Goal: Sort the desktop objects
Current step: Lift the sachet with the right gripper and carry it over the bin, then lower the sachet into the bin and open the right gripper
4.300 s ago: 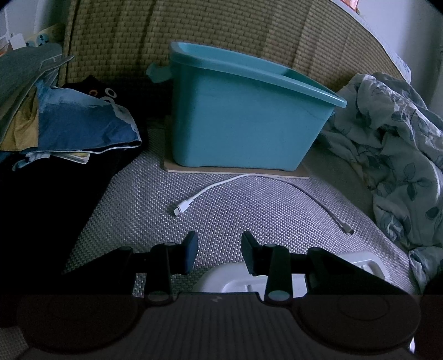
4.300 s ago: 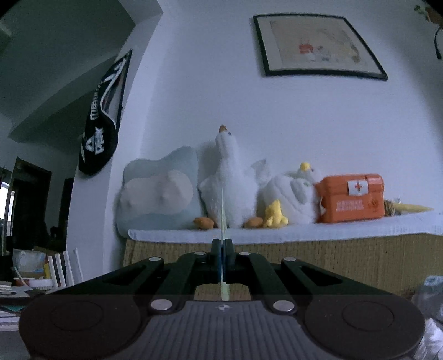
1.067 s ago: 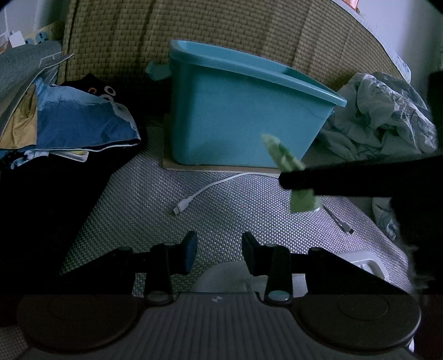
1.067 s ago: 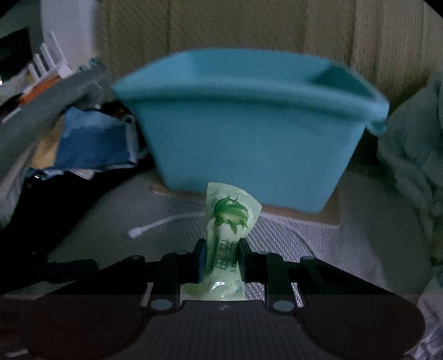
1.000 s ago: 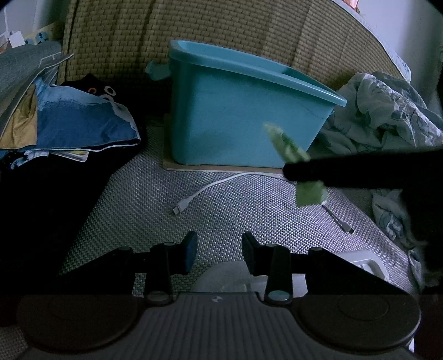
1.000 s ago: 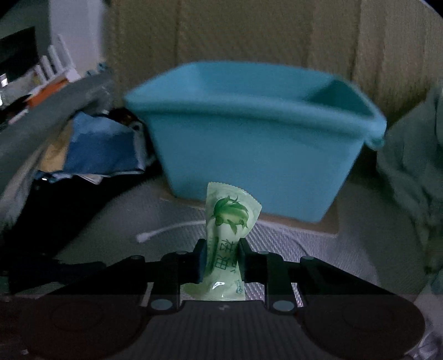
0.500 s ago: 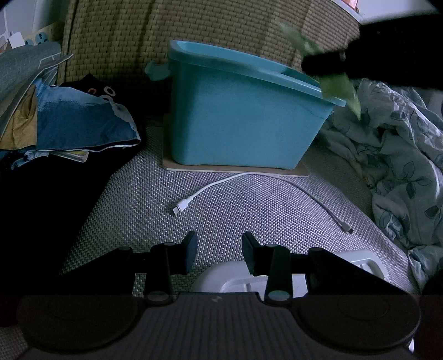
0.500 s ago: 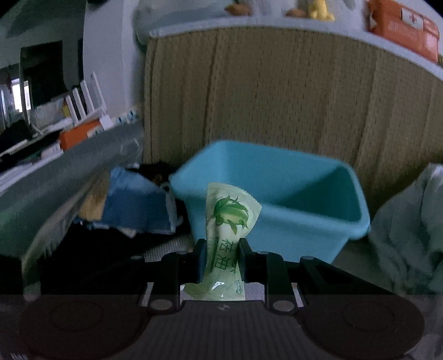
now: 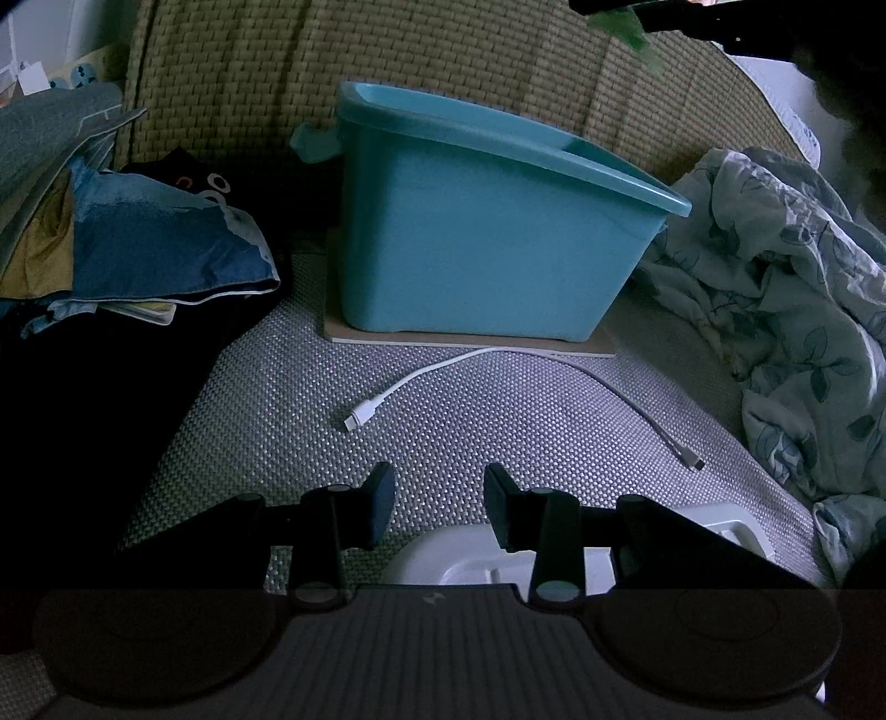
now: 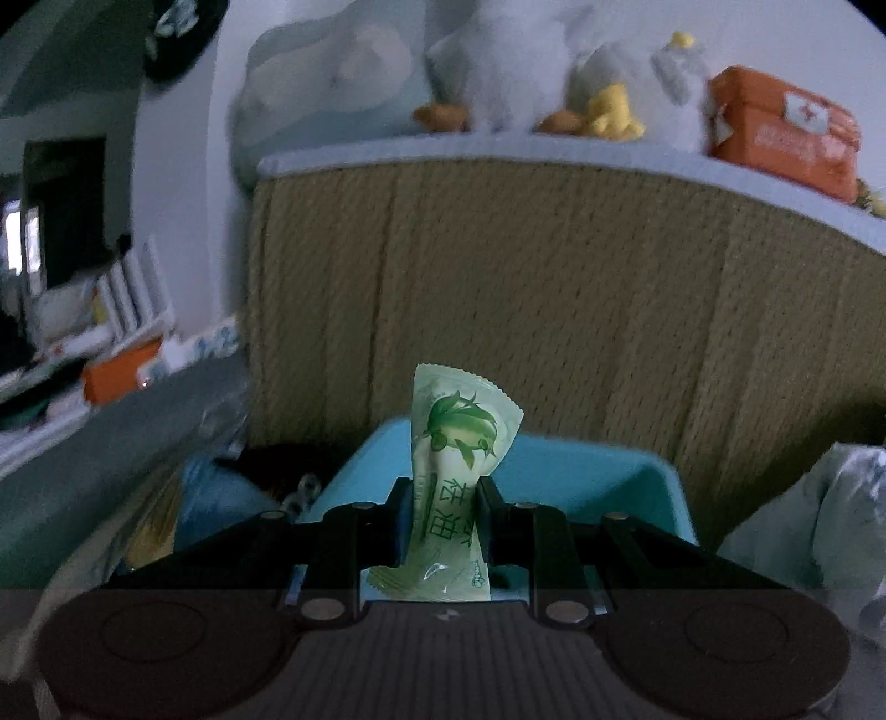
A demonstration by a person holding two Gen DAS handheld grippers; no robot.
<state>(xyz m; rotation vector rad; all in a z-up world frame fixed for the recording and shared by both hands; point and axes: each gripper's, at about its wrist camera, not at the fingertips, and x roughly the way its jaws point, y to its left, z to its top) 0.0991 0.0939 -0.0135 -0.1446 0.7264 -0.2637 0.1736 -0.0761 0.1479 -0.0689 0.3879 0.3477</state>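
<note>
My right gripper [image 10: 443, 498] is shut on a green snack packet [image 10: 457, 443] and holds it upright, high above the teal plastic bin [image 10: 609, 476]. In the left wrist view the packet [image 9: 626, 25] shows at the top edge, above the bin [image 9: 476, 255], which stands on a flat board at the back of the woven mat. My left gripper [image 9: 437, 501] is open and empty, low over the mat, with a white object [image 9: 476, 559] just under its fingers. A white USB cable [image 9: 498, 376] lies on the mat between the left gripper and the bin.
Folded blue and dark clothes [image 9: 138, 249] lie at the left. A crumpled floral blanket [image 9: 792, 310] lies at the right. A woven headboard [image 9: 443, 61] stands behind the bin, with plush toys and an orange first-aid bag [image 10: 781, 133] on the ledge above.
My right gripper has risen with the green packet from in front of the bin to above its rim. The left gripper has not moved.
</note>
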